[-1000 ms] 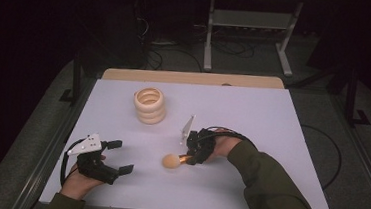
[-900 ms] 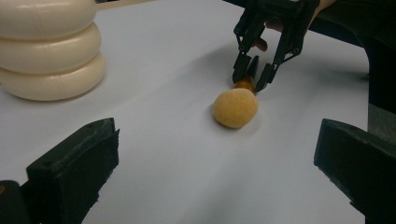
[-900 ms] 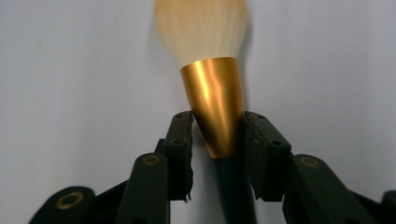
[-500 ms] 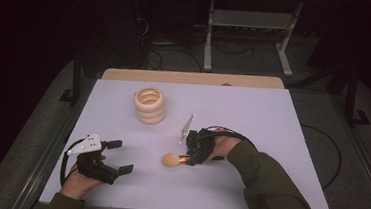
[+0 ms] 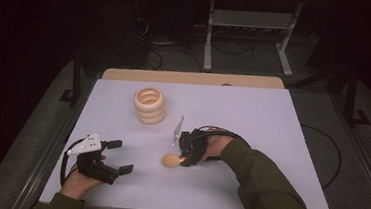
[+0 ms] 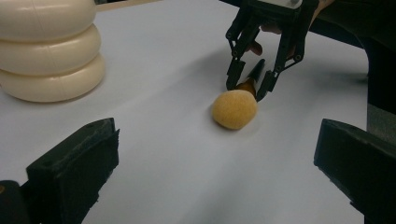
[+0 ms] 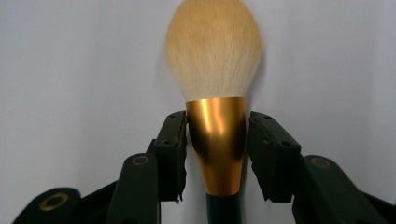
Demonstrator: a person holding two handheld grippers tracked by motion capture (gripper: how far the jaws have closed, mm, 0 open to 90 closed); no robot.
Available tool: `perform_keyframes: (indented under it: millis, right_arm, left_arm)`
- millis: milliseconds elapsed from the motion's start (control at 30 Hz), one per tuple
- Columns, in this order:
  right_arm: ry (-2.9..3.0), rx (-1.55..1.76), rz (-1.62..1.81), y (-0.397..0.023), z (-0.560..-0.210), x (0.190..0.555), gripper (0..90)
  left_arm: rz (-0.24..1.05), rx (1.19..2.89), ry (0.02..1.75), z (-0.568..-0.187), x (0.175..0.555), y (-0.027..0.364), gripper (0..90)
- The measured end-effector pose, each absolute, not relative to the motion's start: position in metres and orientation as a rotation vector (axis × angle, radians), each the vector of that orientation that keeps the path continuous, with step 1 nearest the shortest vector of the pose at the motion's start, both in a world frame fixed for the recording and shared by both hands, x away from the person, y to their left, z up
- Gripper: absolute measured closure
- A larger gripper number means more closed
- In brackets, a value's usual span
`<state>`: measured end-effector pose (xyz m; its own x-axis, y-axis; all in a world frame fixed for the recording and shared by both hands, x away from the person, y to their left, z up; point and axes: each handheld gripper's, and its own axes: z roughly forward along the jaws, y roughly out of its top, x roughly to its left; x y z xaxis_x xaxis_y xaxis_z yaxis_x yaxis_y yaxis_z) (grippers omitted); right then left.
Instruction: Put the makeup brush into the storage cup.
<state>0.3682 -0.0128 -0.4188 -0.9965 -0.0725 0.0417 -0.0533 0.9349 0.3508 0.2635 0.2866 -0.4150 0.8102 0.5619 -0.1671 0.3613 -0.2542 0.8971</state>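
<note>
While the powder brush (image 7: pixel 212 51) lies flat on the white table (image 5: pixel 272 121), with its tan bristle head pointing toward the person's left, the right gripper (image 5: pixel 187 155) straddles its gold ferrule (image 7: pixel 217 140). The jaws have just been opening. A dark gap shows between the ferrule and one pad, and the other pad sits at or almost against the metal, so the grip looks let go rather than firm. I judge the setting-down as done, and what remains is to widen the jaws further and draw the hand back off the brush.

The left gripper (image 5: pixel 122 155) rests near the table's front left corner with its jaws spread wide and nothing between them, well apart from the brush. A stack of cream rings (image 5: pixel 150 105) stands farther back and is untouched.

The brush's black handle runs under the right gripper and is cut off in the right gripper view, so its length cannot be told. Whether the nearer pad truly touches the ferrule is hard to make out.
</note>
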Motion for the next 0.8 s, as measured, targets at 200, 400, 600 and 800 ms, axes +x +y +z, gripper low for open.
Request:
perform_keyframes:
  millis: [200,400,600,800]
  right_arm:
    - [-3.036,0.121,-0.522,-0.008,-0.4209,0.3673,58.1]
    - [-3.048,0.13,-0.514,-0.0071,-0.4214,0.3661,59.7]
    - [-3.056,0.129,-0.504,-0.0064,-0.4214,0.365,60.5]
    - [-3.056,0.143,-0.515,-0.0075,-0.4212,0.3661,61.9]
  left_arm:
    - [0.224,1.874,0.698,-0.4148,0.2635,0.2865,0.0]
    - [0.224,1.875,0.694,-0.4155,0.2637,0.2852,0.0]
    - [0.224,1.876,0.694,-0.4153,0.2635,0.2851,0.0]
    - [0.218,1.875,0.699,-0.4154,0.263,0.2843,0.0]
